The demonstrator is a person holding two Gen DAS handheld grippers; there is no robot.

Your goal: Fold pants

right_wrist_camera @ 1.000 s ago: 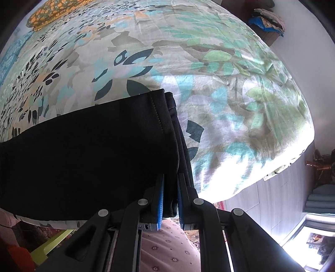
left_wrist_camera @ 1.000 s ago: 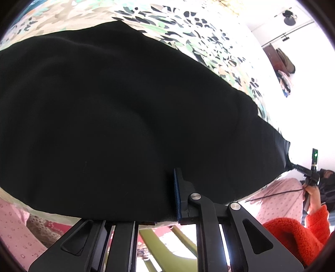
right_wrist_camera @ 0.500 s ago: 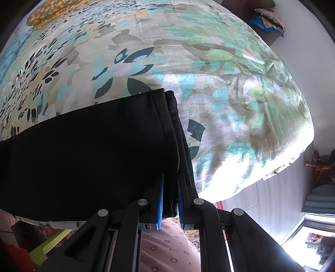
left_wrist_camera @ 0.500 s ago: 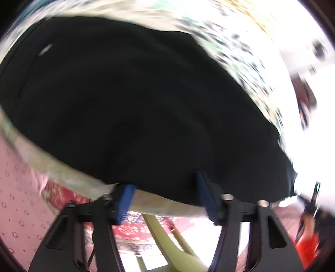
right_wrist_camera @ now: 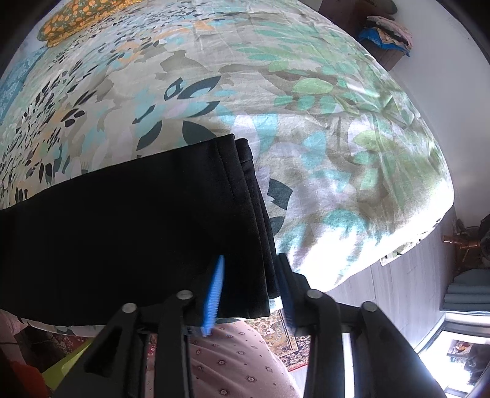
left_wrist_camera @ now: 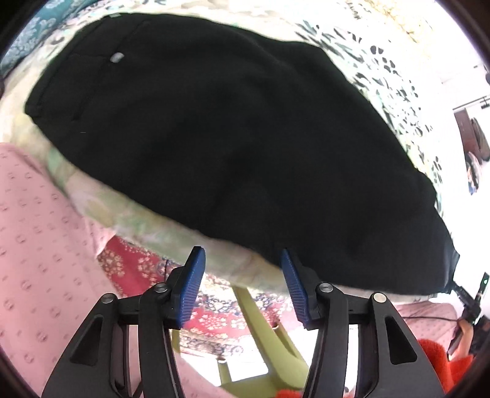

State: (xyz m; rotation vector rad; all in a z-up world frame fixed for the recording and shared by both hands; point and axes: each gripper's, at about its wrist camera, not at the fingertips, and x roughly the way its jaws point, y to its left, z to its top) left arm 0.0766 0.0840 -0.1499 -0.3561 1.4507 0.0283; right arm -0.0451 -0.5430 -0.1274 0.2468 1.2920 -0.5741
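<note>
Black pants (left_wrist_camera: 229, 137) lie flat along the near edge of a bed with a floral sheet (left_wrist_camera: 382, 61). The waist end with a small grey tag is at upper left in the left wrist view. My left gripper (left_wrist_camera: 242, 284) is open and empty, just off the bed edge below the pants. In the right wrist view the hem end of the pants (right_wrist_camera: 153, 220) lies on the sheet (right_wrist_camera: 306, 122). My right gripper (right_wrist_camera: 251, 290) is open, with its blue pads either side of the stacked hem edges.
The bed edge drops to a floor with a red patterned rug (left_wrist_camera: 214, 309). A green chair frame (left_wrist_camera: 260, 336) stands below. An orange patterned pillow (right_wrist_camera: 76, 18) lies at the far end of the bed. A box of folded clothes (right_wrist_camera: 386, 33) stands beyond the bed.
Both grippers have let go of the pants. The left one opened first, pulled back off the bed edge and swung towards the waist end. The right one has just opened at the hem.
</note>
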